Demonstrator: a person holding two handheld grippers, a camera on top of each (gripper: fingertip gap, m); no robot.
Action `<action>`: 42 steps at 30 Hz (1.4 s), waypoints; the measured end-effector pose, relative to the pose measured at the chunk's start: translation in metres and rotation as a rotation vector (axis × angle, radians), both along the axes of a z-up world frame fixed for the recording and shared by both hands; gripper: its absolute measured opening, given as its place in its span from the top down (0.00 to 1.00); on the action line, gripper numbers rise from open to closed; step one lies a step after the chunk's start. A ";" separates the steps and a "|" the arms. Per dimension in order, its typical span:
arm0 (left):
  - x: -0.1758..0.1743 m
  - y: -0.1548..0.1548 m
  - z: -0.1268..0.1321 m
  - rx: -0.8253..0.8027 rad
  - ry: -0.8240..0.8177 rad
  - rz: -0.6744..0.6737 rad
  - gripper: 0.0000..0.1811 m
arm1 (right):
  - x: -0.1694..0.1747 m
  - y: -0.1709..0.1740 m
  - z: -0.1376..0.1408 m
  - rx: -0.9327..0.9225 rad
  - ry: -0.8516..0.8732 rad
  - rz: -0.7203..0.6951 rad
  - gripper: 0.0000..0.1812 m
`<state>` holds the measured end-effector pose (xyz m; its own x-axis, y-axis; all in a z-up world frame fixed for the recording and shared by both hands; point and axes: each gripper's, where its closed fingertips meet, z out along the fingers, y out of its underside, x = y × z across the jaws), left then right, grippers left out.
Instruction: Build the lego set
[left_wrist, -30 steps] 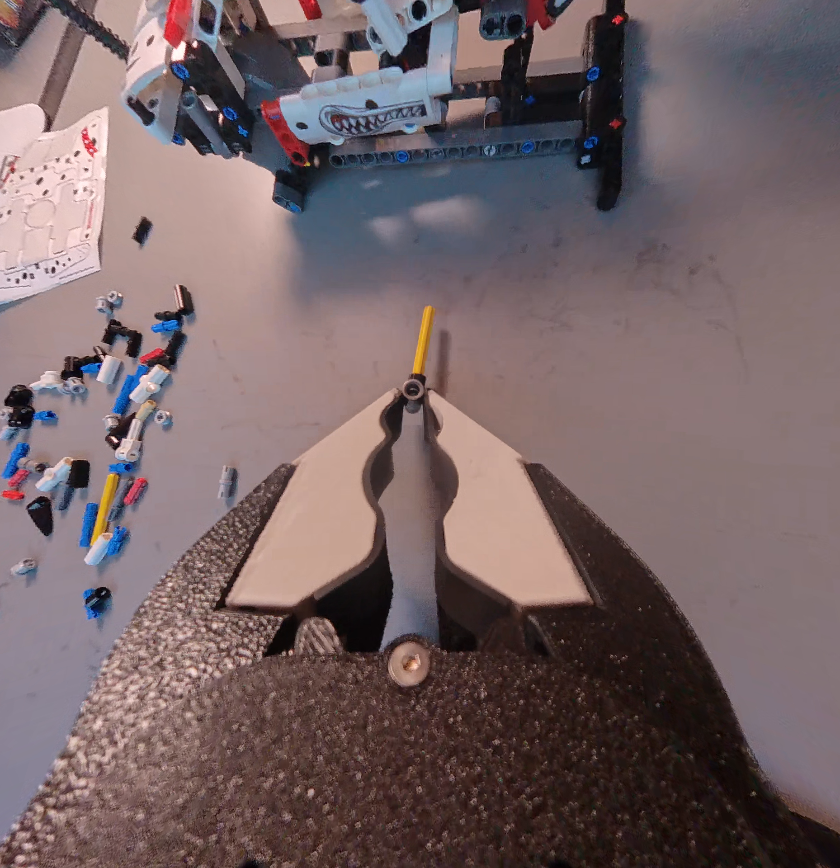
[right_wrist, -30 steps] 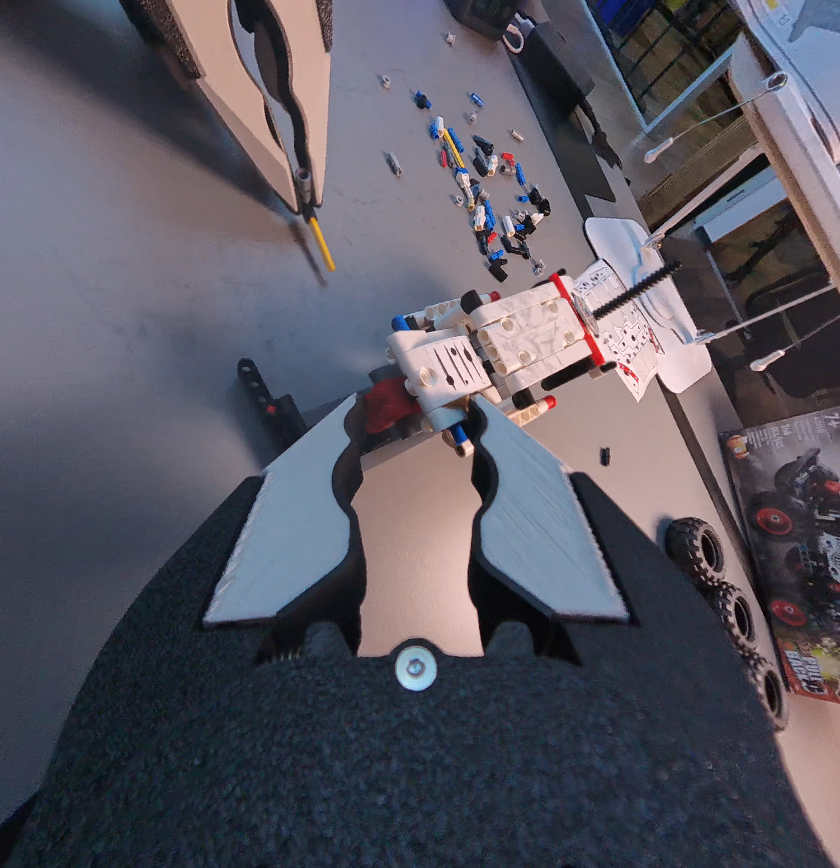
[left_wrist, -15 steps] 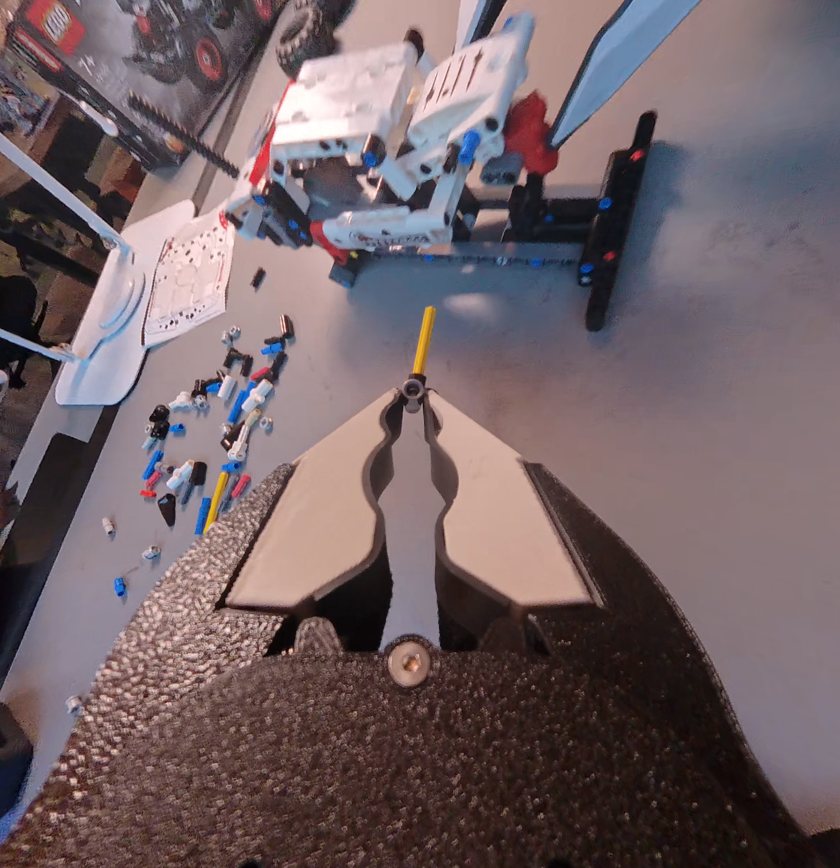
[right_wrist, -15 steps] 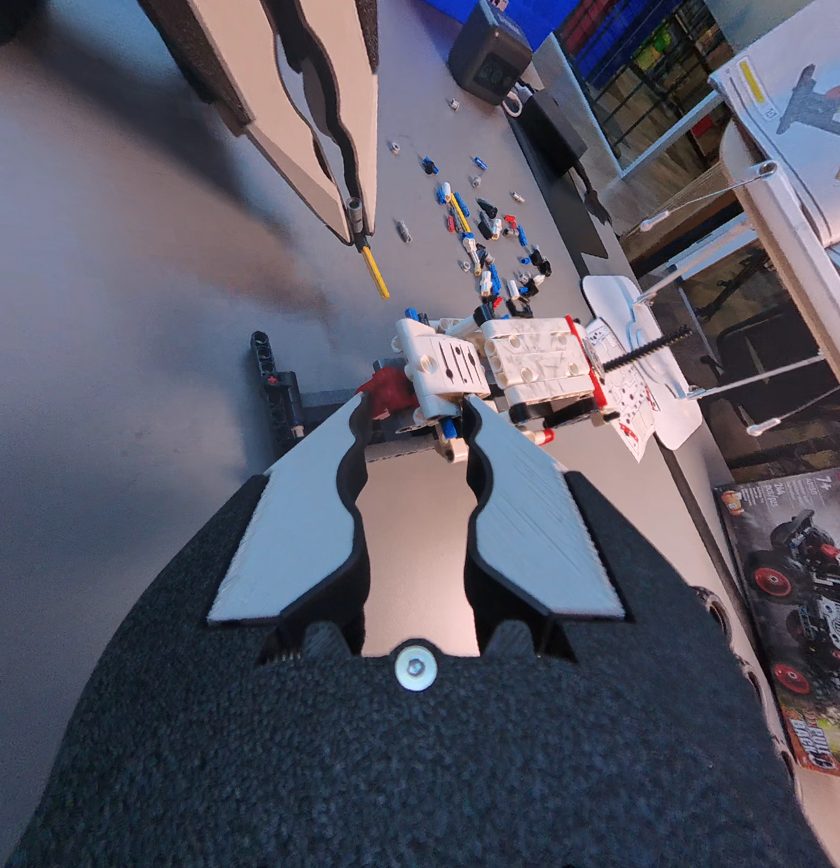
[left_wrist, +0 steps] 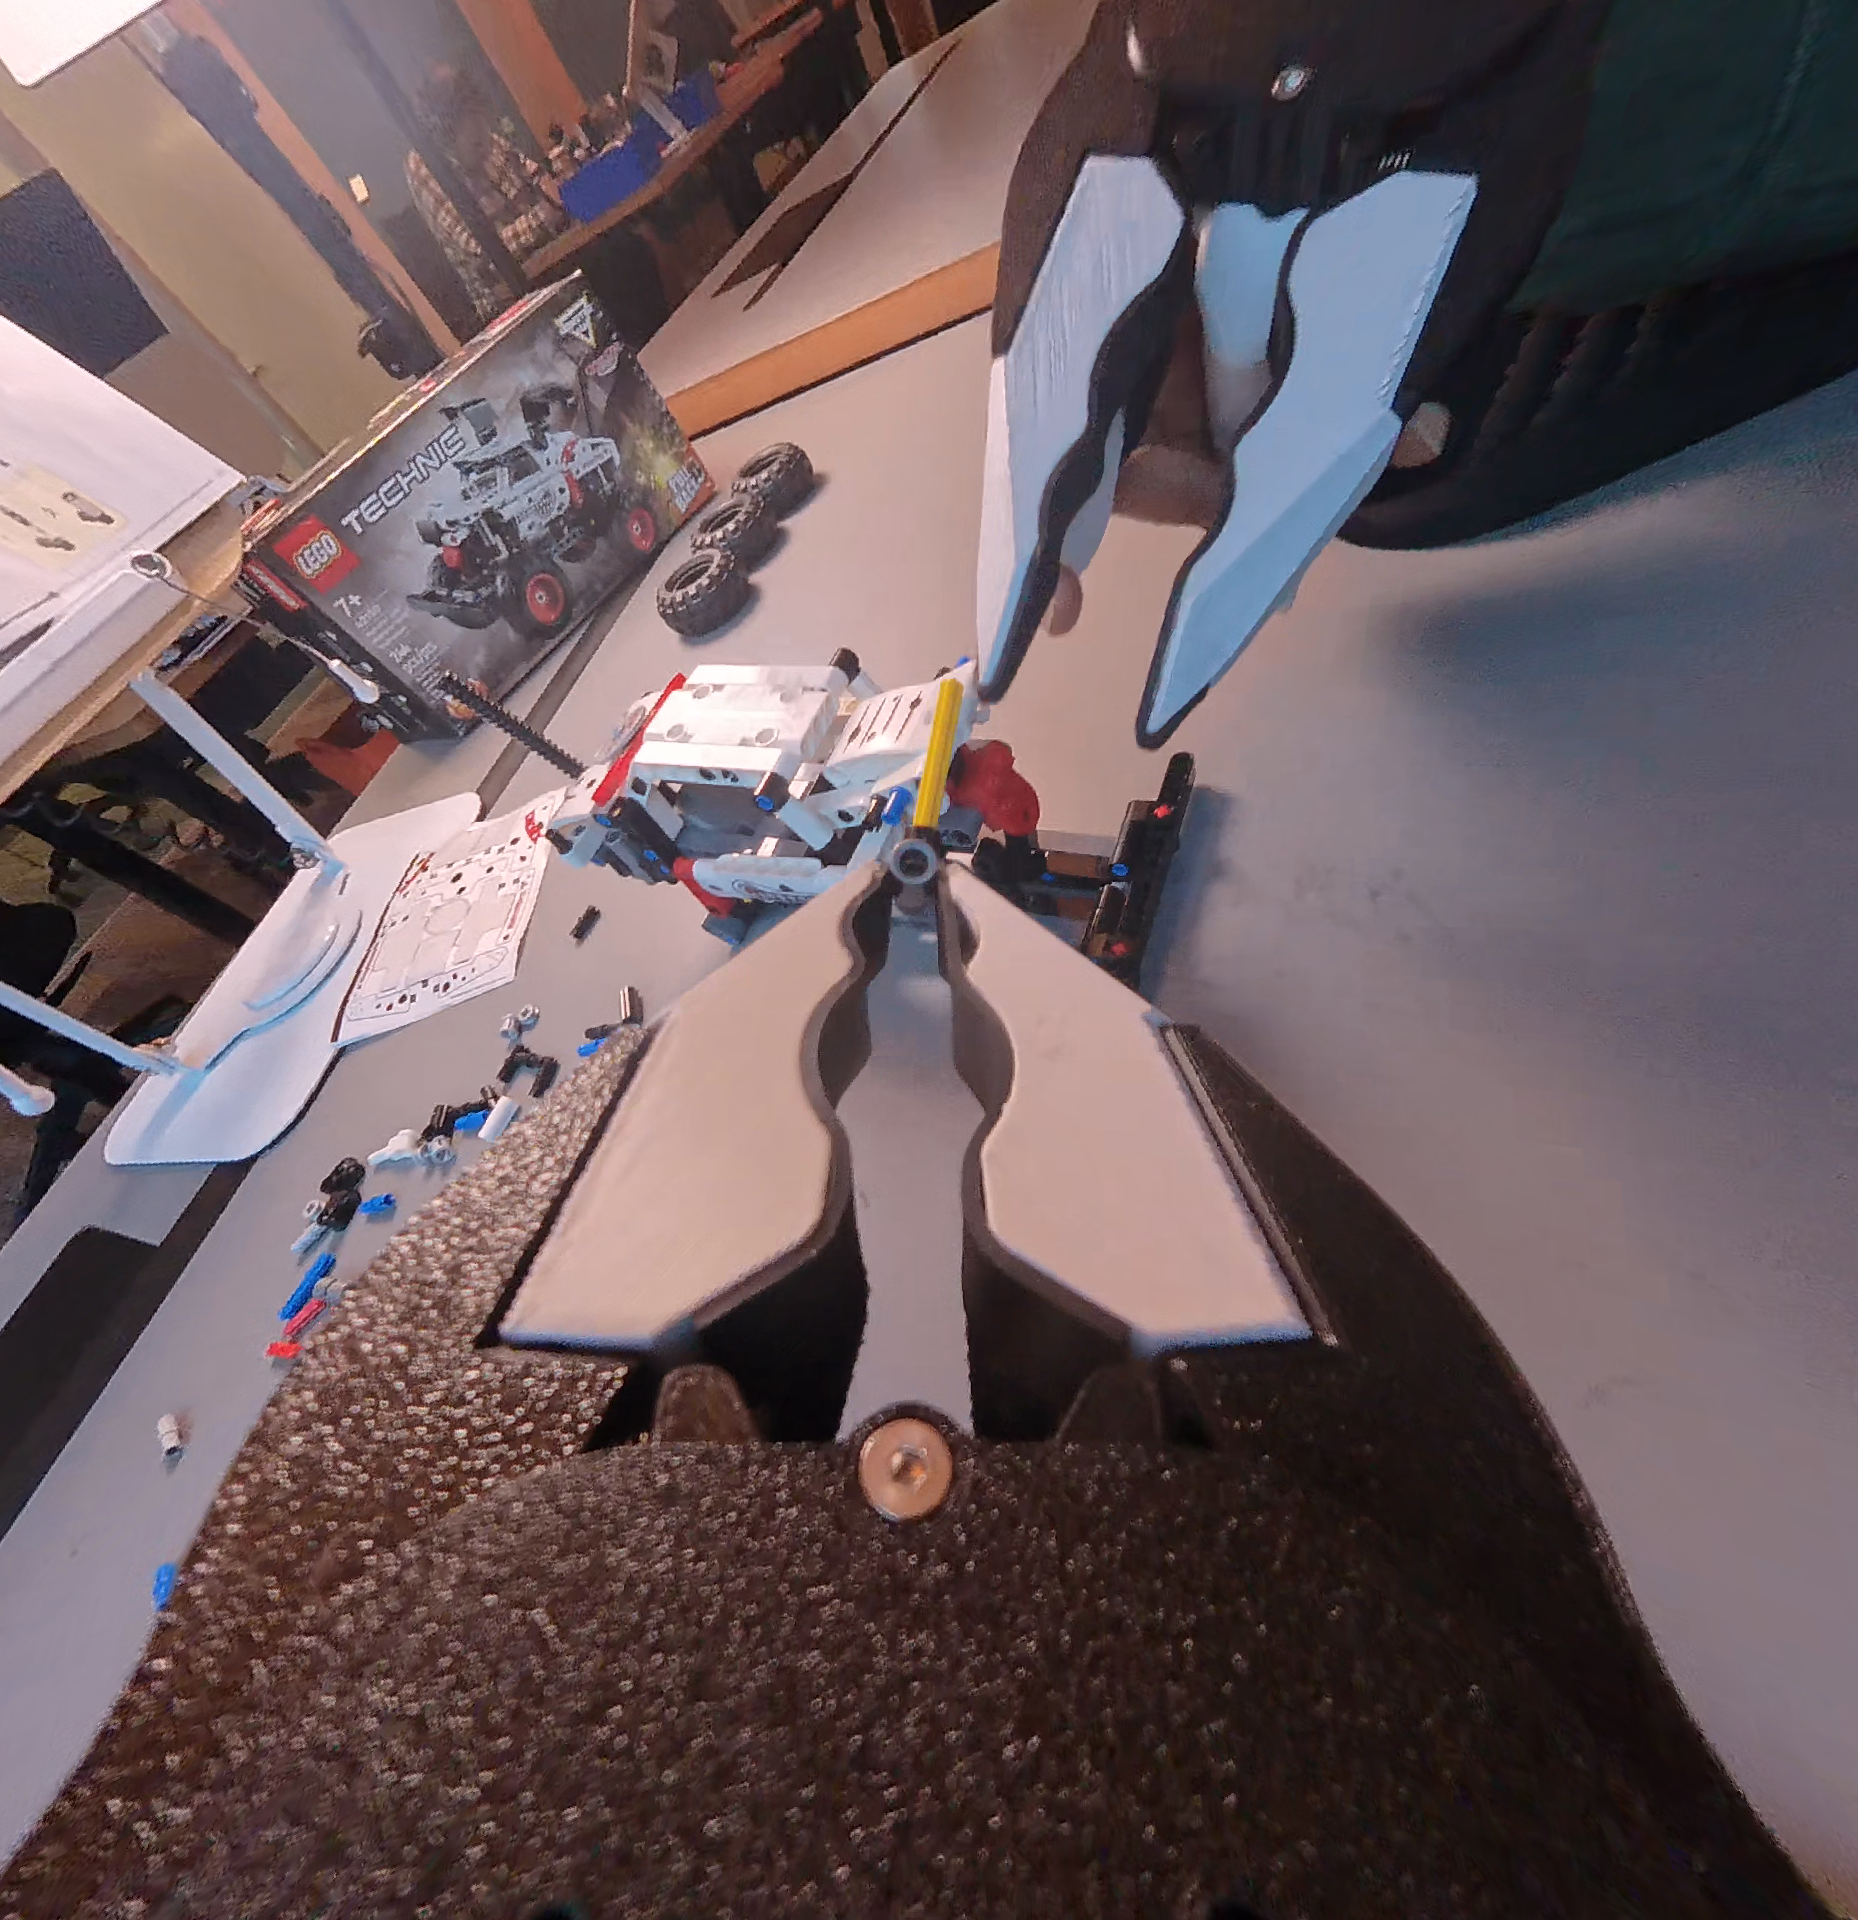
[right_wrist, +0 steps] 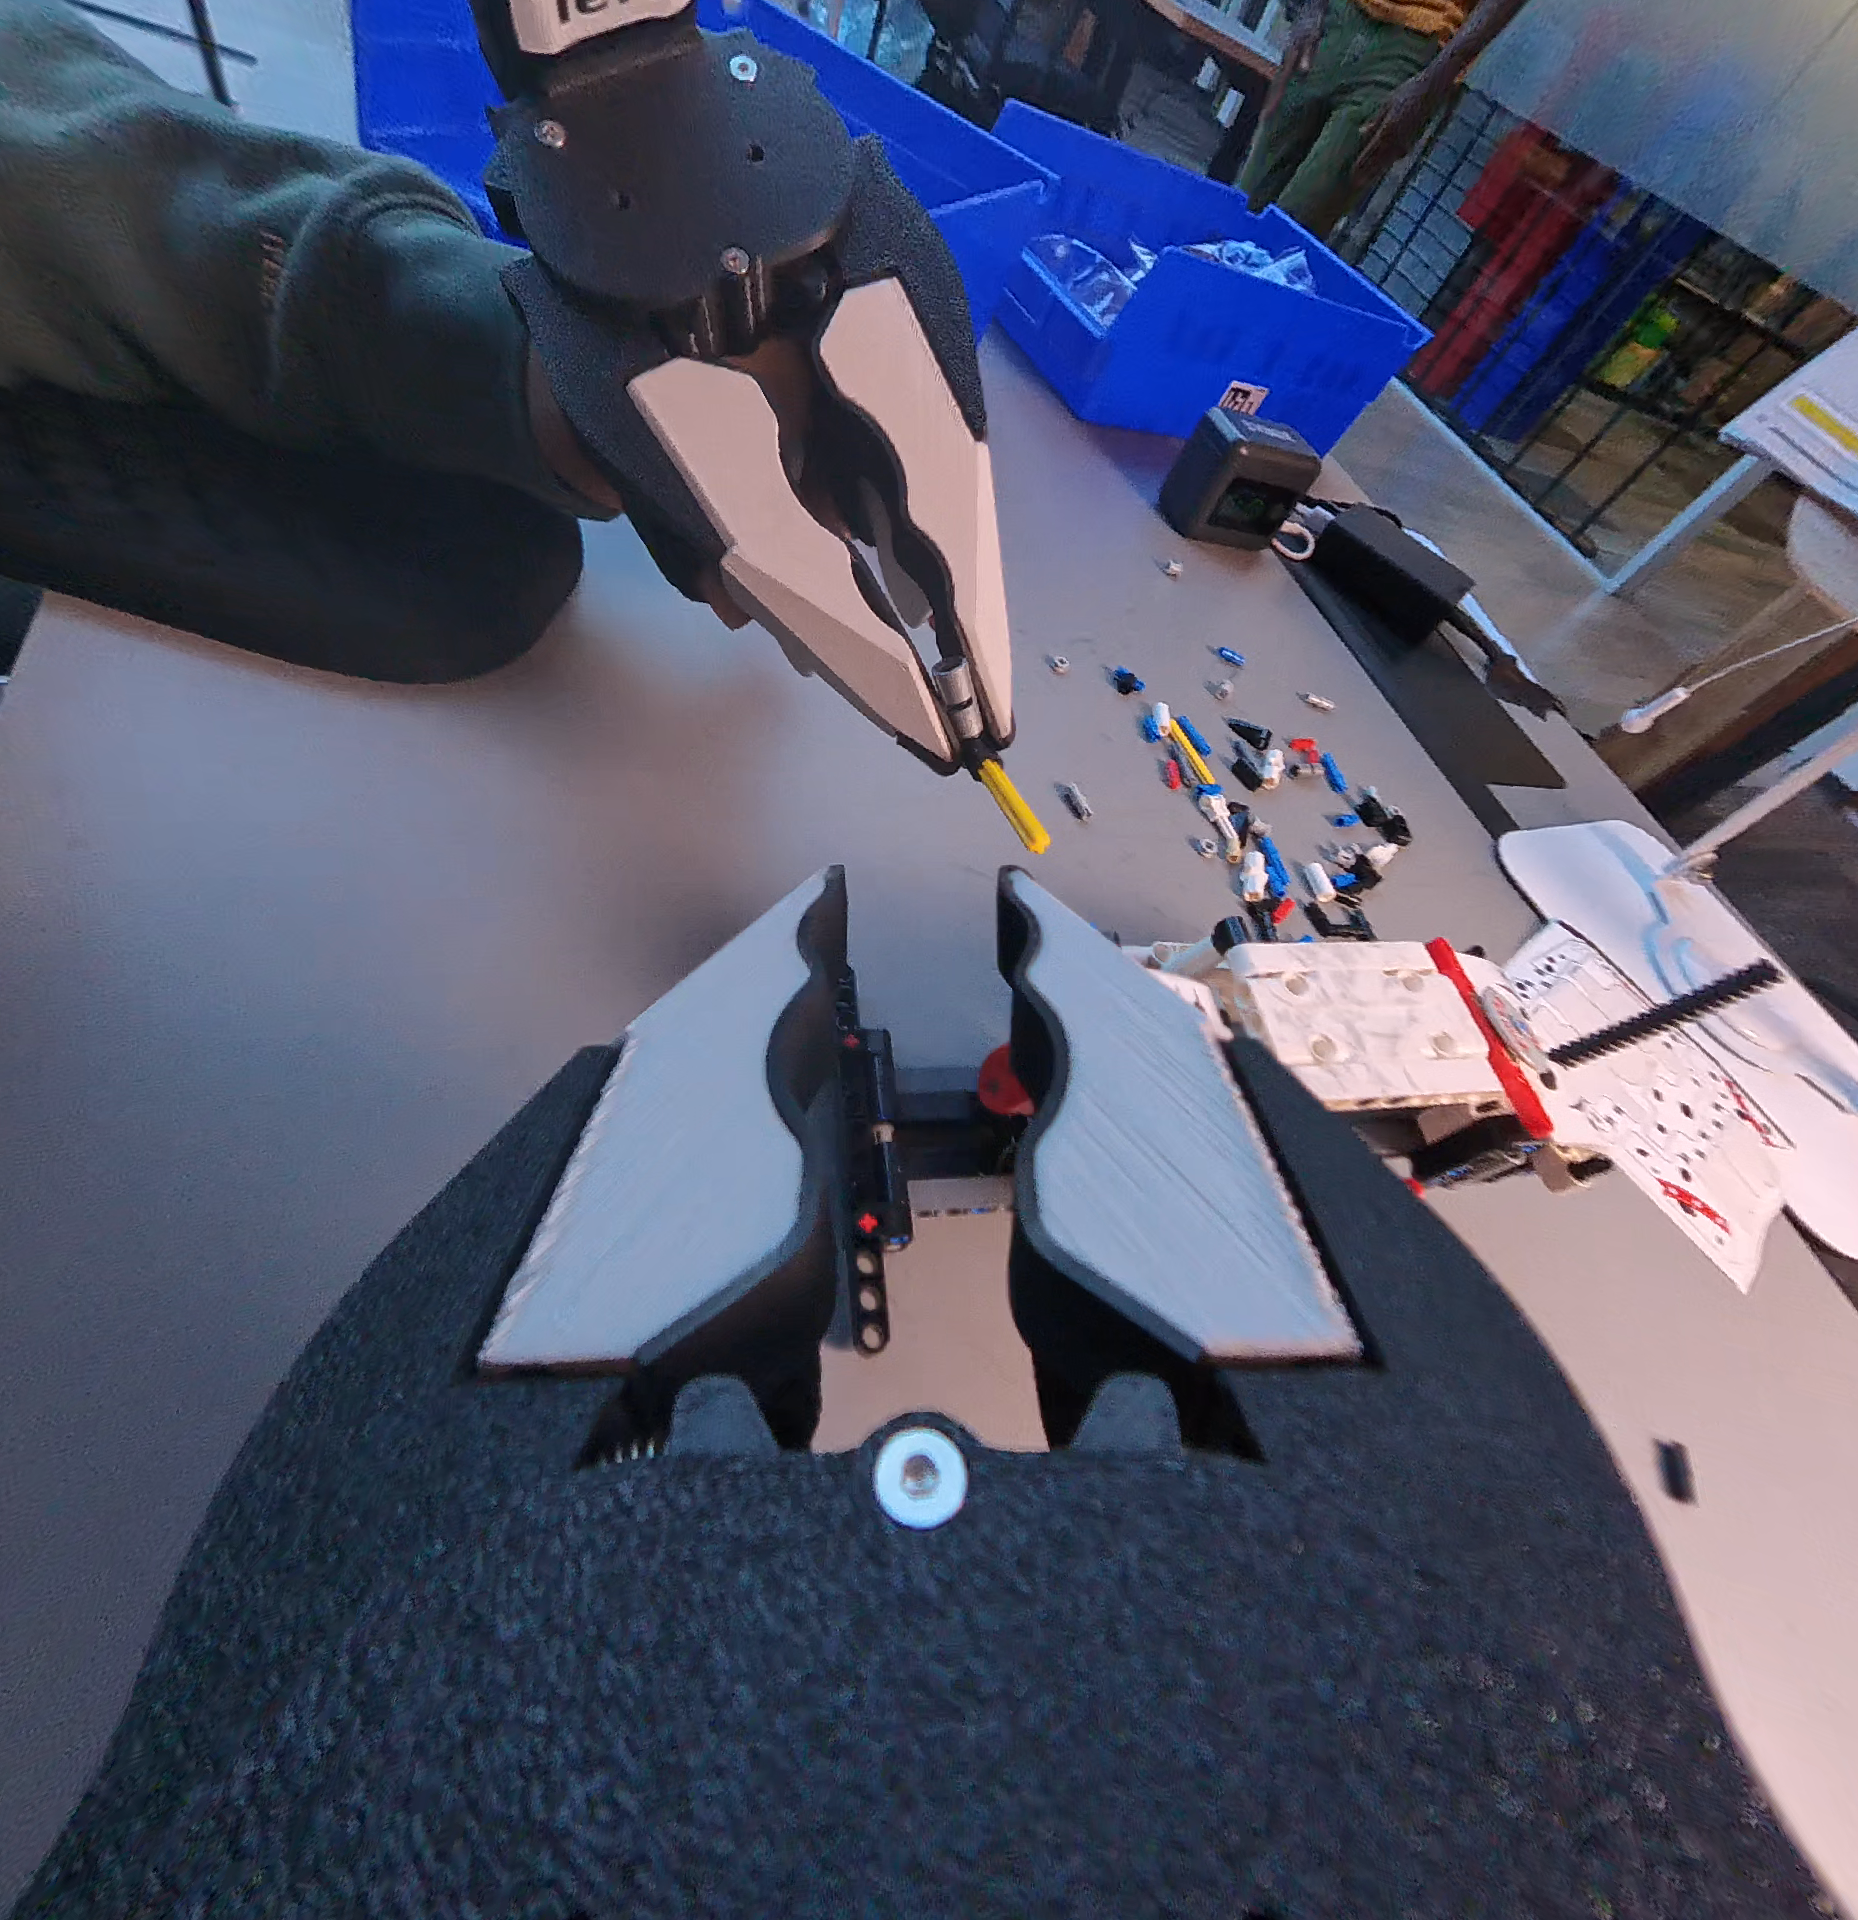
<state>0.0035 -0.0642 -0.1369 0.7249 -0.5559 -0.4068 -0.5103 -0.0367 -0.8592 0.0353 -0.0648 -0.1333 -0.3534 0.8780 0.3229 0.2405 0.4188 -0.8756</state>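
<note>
Yellow axle [left_wrist: 943, 762]: pinched with its grey bush between the tips of the left gripper [left_wrist: 912, 881], whose fingers [left_wrist: 759, 1081] are closed narrowly on it; the shaft juts forward past the tips, probably so the free end can be slid into a hole.
Left gripper, far view: raised above the table [right_wrist: 281, 935], axle [right_wrist: 1013, 818] aimed down toward the right fingers.
Right gripper [right_wrist: 920, 883]: fingers [right_wrist: 686, 1143] parted moderately wide and holding nothing; they hover over the rear of the model, likely ready to steady it.
Black beam [right_wrist: 868, 1174]: between the right fingers and below them, part of the model's frame.
Truck model [left_wrist: 769, 790]: on the table just beyond the left fingertips, white body with red trim, unfinished and wheelless.
Loose parts [left_wrist: 468, 1117]: scattered left of the left fingers, kept within reach.
Sticker sheet [left_wrist: 447, 930]: flat, beyond the parts.
Tyres [left_wrist: 738, 540]: grouped far beyond the model, not yet fitted.
Set box [left_wrist: 478, 509]: farthest, left of the tyres.
</note>
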 end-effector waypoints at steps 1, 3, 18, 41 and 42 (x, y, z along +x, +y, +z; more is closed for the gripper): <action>0.003 -0.001 0.001 0.002 -0.009 -0.012 0.96 | -0.002 -0.002 -0.002 -0.016 -0.004 0.012 0.86; 0.006 -0.003 0.002 0.004 -0.016 -0.023 0.96 | -0.006 -0.004 -0.003 -0.037 0.001 0.030 0.89; 0.017 -0.008 -0.001 0.018 0.044 -0.058 0.96 | 0.001 0.003 0.000 -0.117 0.009 -0.003 0.87; 0.035 -0.036 0.039 -0.742 -1.145 -0.439 0.77 | 0.013 -0.022 0.039 0.614 0.352 0.115 0.98; 0.039 -0.036 0.039 -0.748 -1.144 -0.448 0.80 | 0.012 -0.025 0.040 0.643 0.358 0.130 0.98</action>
